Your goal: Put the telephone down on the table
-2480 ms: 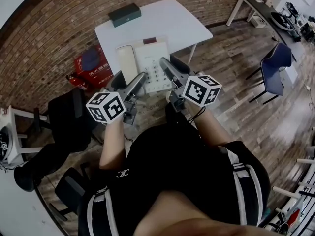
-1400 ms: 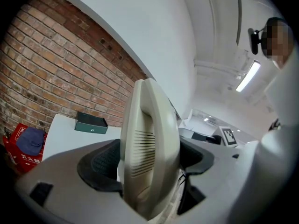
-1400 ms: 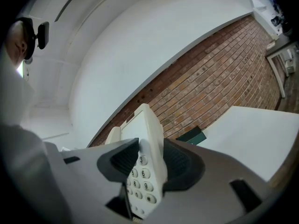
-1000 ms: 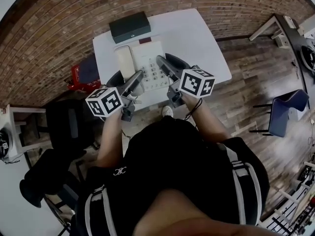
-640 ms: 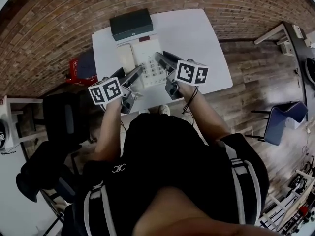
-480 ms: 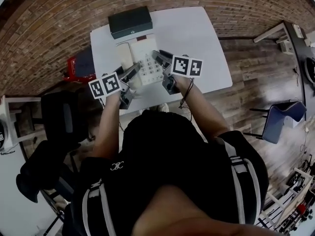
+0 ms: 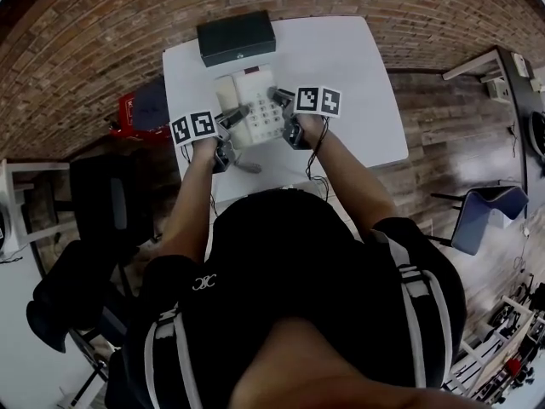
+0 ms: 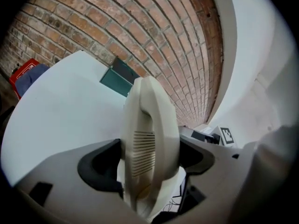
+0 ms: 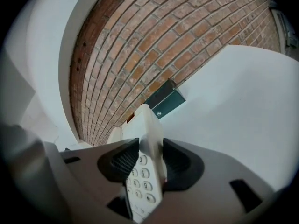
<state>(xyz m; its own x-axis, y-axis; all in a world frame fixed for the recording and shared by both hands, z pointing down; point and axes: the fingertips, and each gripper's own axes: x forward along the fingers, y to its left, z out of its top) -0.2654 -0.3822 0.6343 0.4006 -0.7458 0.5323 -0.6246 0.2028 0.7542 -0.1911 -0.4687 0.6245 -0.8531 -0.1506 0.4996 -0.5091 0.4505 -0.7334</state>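
A cream telephone (image 7: 255, 107) with a keypad and a handset on its left side is held over the white table (image 7: 358, 66). My left gripper (image 7: 228, 119) is shut on the telephone's handset side (image 8: 147, 143), seen edge-on between the black pads. My right gripper (image 7: 284, 107) is shut on the keypad edge (image 9: 145, 171) of the same telephone. Whether the telephone touches the tabletop cannot be told from these views.
A dark green box (image 7: 236, 37) lies at the table's far edge, against the brick wall (image 7: 102, 32), just beyond the telephone; it also shows in the right gripper view (image 9: 164, 102). A red box (image 7: 136, 113) sits on the floor left of the table. A blue chair (image 7: 481, 216) stands at the right.
Both grippers have carried the telephone forward from the table's near edge to over its middle-left part, closer to the dark green box. The grip on it is unchanged.
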